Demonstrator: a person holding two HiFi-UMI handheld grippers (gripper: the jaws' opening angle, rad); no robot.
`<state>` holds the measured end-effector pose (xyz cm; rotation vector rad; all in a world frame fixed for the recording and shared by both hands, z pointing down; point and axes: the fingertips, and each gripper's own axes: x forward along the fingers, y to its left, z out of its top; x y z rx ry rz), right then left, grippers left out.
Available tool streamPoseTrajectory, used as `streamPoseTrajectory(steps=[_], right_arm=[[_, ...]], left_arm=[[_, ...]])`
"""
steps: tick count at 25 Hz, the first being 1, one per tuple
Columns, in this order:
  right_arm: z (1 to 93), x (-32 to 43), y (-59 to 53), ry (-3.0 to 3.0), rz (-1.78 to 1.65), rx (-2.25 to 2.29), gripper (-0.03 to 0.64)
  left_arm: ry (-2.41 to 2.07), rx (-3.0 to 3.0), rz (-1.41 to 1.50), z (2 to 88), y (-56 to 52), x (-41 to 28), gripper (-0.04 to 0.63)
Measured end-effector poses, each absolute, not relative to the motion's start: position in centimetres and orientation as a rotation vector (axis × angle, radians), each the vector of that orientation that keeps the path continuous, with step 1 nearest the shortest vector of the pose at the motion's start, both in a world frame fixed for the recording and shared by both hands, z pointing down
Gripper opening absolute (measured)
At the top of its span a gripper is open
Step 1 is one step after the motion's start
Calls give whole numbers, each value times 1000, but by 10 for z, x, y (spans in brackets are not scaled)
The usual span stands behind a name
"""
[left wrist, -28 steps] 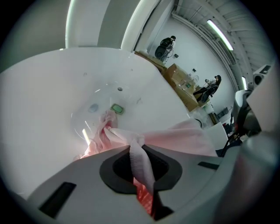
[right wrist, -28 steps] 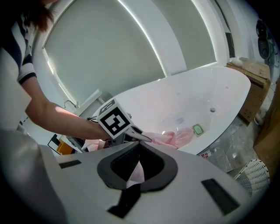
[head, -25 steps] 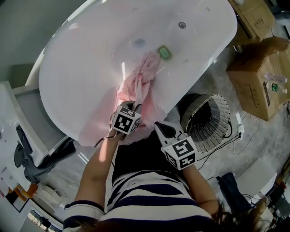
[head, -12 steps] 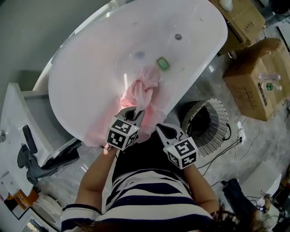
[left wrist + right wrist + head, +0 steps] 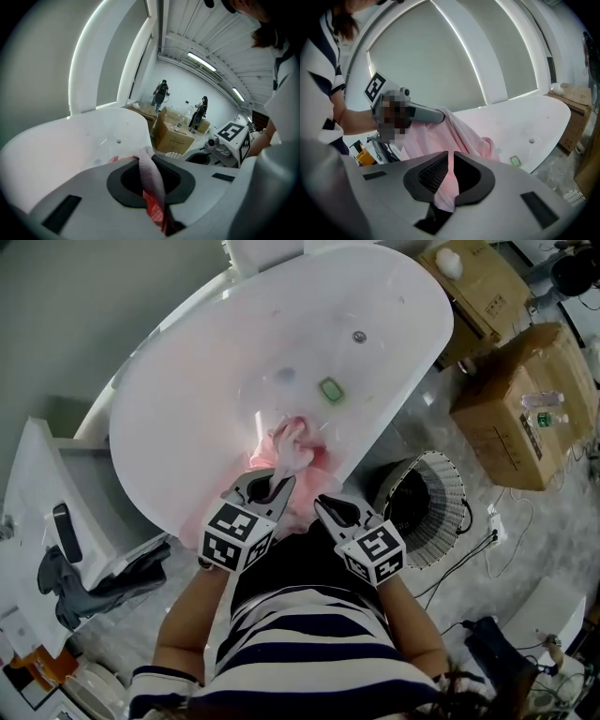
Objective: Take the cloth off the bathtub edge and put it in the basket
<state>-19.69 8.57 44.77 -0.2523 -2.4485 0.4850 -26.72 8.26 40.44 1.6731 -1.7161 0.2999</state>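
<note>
Your L gripper [image 5: 272, 482] & R gripper [image 5: 330, 507] both clamped on cloth [image 5: 292, 442], side by side, angled down.

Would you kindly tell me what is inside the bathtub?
A small green pad and the drain show on the bathtub floor; the pink cloth hangs in at the near edge. Whatever lies beneath the cloth is covered.

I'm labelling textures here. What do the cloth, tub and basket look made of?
The cloth looks like soft matte pink fabric: it folds and drapes limply. The tub is glossy white, probably acrylic or enamel: light streaks reflect off it. The basket is a white open lattice, wire or plastic, unclear which.
</note>
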Motion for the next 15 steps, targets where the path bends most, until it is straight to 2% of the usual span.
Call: streamPoseTrajectory(steps=[5, 9, 15], right_arm=[[440, -198, 90, -2480, 460, -252, 56], [432, -198, 95, -2512, 468, -283, 166], [413, -204, 107, -2572, 448, -366, 290]], left_arm=[[-1775, 1735, 287, 363, 86, -270, 29], [-1818, 1776, 251, 327, 87, -276, 29], [-1859, 1862, 270, 284, 88, -278, 29]])
